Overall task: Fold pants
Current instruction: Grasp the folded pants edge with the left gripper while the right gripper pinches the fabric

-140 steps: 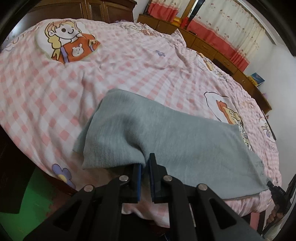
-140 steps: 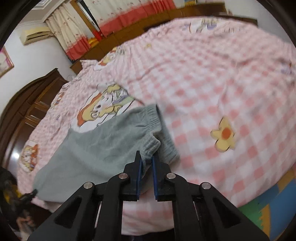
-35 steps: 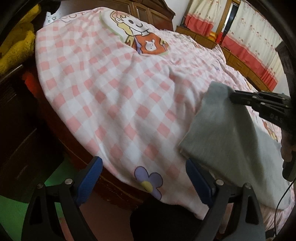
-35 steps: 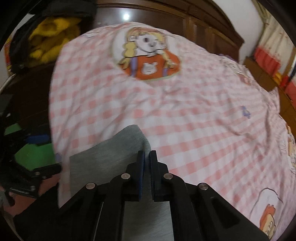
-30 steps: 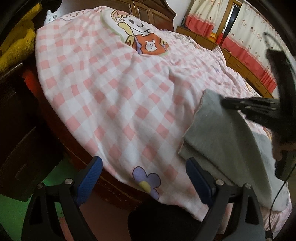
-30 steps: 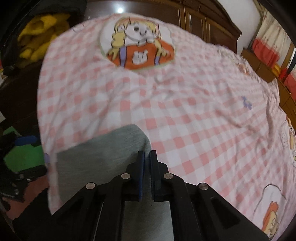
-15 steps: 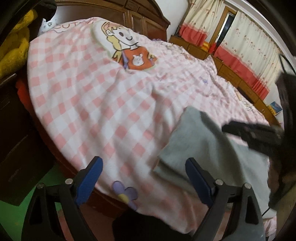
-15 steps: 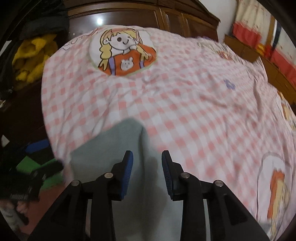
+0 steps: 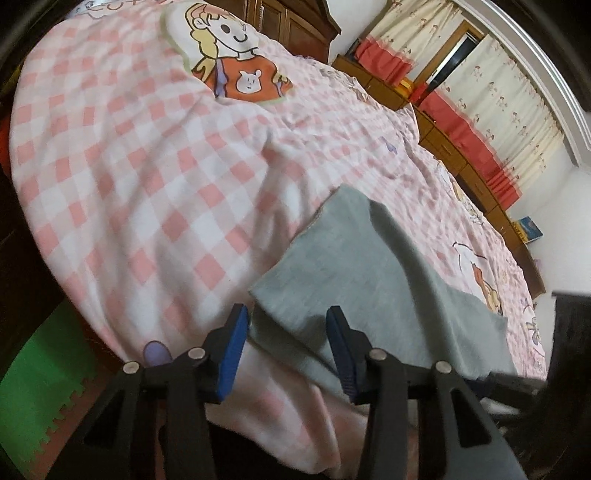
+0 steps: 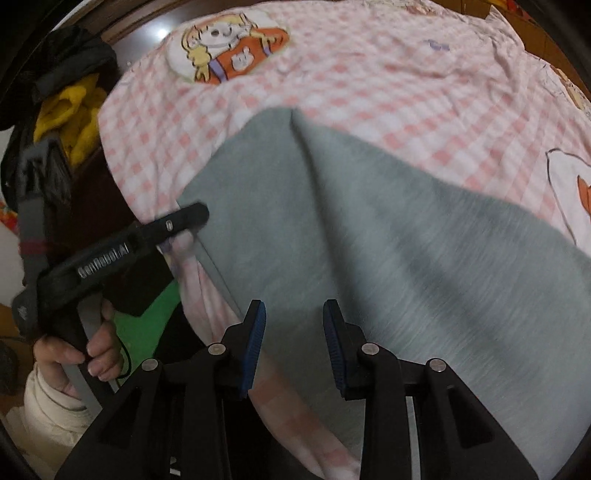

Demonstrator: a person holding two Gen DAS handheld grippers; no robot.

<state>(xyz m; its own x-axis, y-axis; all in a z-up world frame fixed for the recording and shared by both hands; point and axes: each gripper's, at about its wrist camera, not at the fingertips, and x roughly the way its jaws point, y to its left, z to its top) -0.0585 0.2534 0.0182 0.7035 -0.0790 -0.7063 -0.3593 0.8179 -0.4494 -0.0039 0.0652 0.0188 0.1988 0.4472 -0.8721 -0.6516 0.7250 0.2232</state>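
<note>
Pants, grey and already doubled, lay near the bed's edge on a pink checked bedspread, their long axis running from about ten o'clock to four o'clock in the left wrist view. The left gripper stood spread and empty, the near corner of the cloth lying just ahead at twelve o'clock between its jaws. The right gripper hovered likewise spread over the cloth's middle, holding nothing. The left gripper appeared the nearer to a free edge, so the next fold probably began there. Dark wooden cabinets and red-trimmed curtains bounded the room; green floor mat lay at seven o'clock.
</note>
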